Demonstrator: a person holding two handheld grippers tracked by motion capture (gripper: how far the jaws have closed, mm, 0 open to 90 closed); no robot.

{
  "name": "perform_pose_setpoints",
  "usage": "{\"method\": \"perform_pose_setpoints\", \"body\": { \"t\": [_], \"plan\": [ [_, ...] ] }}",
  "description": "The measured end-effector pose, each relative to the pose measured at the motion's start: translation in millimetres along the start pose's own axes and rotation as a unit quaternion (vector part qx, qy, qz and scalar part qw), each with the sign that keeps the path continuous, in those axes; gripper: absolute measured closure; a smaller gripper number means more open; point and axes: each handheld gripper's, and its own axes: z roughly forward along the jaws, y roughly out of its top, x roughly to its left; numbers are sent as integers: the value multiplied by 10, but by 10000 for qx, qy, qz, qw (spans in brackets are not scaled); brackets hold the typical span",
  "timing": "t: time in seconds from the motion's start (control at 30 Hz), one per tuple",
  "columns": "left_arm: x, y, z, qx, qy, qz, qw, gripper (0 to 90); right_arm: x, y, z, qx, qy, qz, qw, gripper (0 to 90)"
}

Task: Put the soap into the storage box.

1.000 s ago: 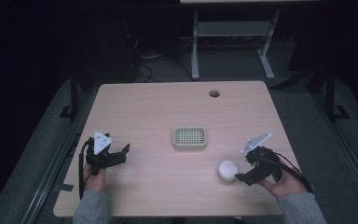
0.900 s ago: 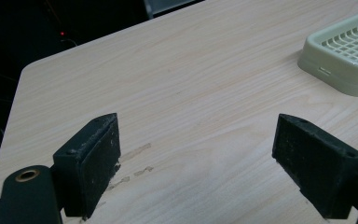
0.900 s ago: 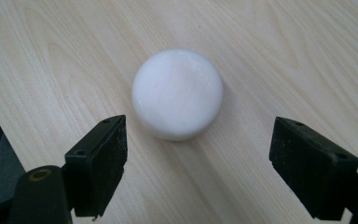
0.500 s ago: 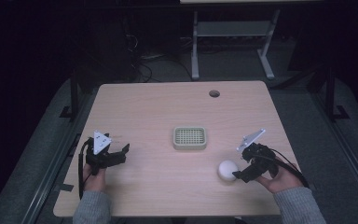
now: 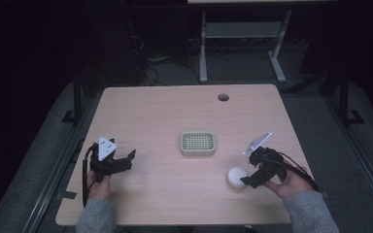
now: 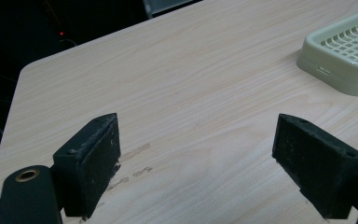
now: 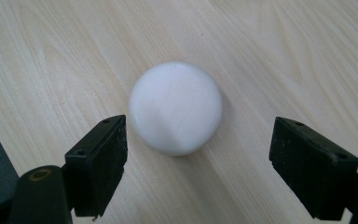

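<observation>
Since a second ago the right gripper point(image 5: 246, 180) has tipped down and edged toward the soap point(image 5: 237, 176), while the left gripper point(image 5: 126, 160) has kept its place near the table's point(image 5: 175, 111) left edge.

Right gripper: jaws wide apart, nothing held. In the right gripper view the soap point(image 7: 175, 108), a round white puck, lies flat on the wood just ahead of the jaws, nearer the left jaw than the right and touching neither. From above, the soap sits at about 9 o'clock from the jaw tips, just beside them, with the person's right hand point(image 5: 287, 181) behind at 3 o'clock.

Left gripper: jaws also wide, empty, resting low over bare wood, held by the left hand point(image 5: 97, 183). In its own view, the dish point(image 6: 347, 56), a pale green slotted tray, lies at 1 o'clock, well apart.

From above, the dish point(image 5: 197, 143) stands at the table's middle, at 10 o'clock from the soap and near it, not touching. A round hole point(image 5: 223, 97) marks the tabletop at 12 o'clock, toward the far edge.
</observation>
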Motion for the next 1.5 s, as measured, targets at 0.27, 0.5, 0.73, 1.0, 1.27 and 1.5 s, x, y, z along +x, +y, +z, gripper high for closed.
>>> {"method": "perform_pose_setpoints", "body": {
  "t": [0.27, 0.5, 0.73, 1.0, 1.27, 1.5],
  "plan": [
    [-2, 1, -3, -18, 1, -14, 10000, 148, -4, 48, 27, 77, 19, -69, 9999, 182],
    [0, 3, -3, -12, 11, -13, 10000, 149, -24, 54, 40, 122, 70, -56, 9999, 180],
    [2, 1, -4, -6, 20, -46, 10000, 148, -37, 100, 103, 226, 128, -72, 9996, 170],
    [17, 0, -9, -27, 27, -39, 10000, 149, -24, 175, 185, 341, 226, -113, 9991, 162],
    [23, -1, -11, 0, 28, -50, 10000, 148, -9, 216, 264, 528, 294, -146, 9981, 156],
    [25, -1, -12, -29, 31, -61, 10000, 148, 3, 223, 331, 615, 371, -153, 9973, 148]
  ]
}}
